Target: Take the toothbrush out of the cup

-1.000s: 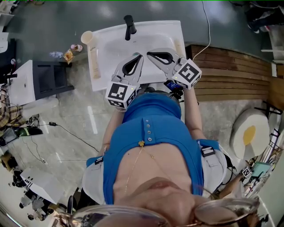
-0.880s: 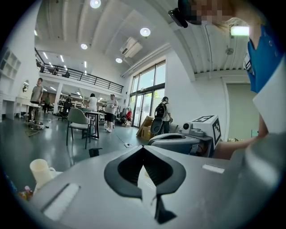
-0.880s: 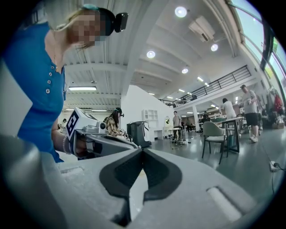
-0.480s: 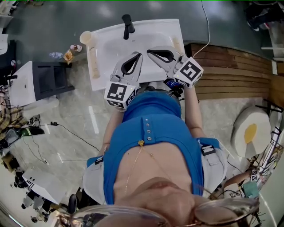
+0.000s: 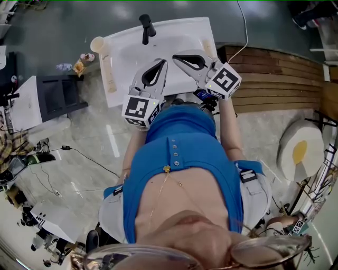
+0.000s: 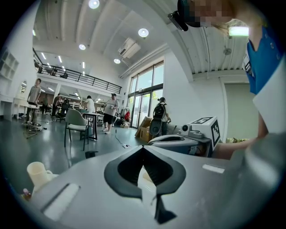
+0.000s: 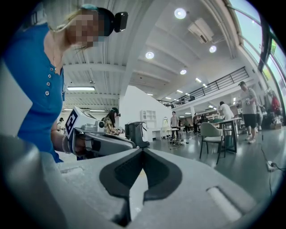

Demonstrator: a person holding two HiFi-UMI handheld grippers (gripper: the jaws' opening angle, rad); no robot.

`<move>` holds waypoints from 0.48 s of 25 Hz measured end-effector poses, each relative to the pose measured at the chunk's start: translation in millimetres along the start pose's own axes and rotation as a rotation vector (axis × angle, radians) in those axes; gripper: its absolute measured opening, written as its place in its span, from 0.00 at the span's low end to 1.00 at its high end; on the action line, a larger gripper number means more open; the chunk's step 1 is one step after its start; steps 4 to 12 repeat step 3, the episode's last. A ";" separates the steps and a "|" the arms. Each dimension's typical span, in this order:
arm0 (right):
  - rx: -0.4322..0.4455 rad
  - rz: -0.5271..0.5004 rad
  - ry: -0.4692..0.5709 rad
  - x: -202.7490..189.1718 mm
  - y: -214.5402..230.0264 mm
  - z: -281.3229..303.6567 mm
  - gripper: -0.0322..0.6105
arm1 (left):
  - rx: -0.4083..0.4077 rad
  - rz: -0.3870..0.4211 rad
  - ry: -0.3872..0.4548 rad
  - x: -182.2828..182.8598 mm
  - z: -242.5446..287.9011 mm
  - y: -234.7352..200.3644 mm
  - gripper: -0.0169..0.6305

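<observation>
Over 1 sink (image 5: 124, 47): left claw (image 5: 162, 62) & right claw (image 5: 176, 57) both closed, empty; 1 cup (image 5: 97, 44) at corner.

Round white ceiling lamps (image 7: 180, 13) are lighting the scene brightly and evenly, while fisheye lenses are bending and darkening the frames' edges.

Sink (image 5: 127, 58) looks like smooth glossy white ceramic, faucet (image 5: 144, 25) matt black metal, cup (image 5: 97, 44) pale matt plastic. Floor's (image 5: 90, 132) polished, shiny stone; boards (image 5: 274, 74) are slatted brown wood. Shirt's (image 5: 185, 153) plain blue cloth.
</observation>
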State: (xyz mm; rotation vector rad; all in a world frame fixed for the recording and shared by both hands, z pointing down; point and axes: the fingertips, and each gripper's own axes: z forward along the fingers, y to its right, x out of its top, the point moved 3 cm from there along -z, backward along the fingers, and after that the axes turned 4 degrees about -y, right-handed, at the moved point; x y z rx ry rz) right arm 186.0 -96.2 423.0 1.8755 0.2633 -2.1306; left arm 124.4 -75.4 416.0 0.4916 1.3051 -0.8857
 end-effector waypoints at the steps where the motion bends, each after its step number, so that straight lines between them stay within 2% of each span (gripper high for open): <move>1: 0.000 0.000 -0.002 -0.5 0.9 0.1 0.05 | 0.000 0.000 0.001 0.4 0.8 -0.1 0.03; 12: 0.000 0.001 -0.008 -1.9 3.3 0.7 0.05 | -0.001 0.001 0.003 1.2 2.8 -0.7 0.03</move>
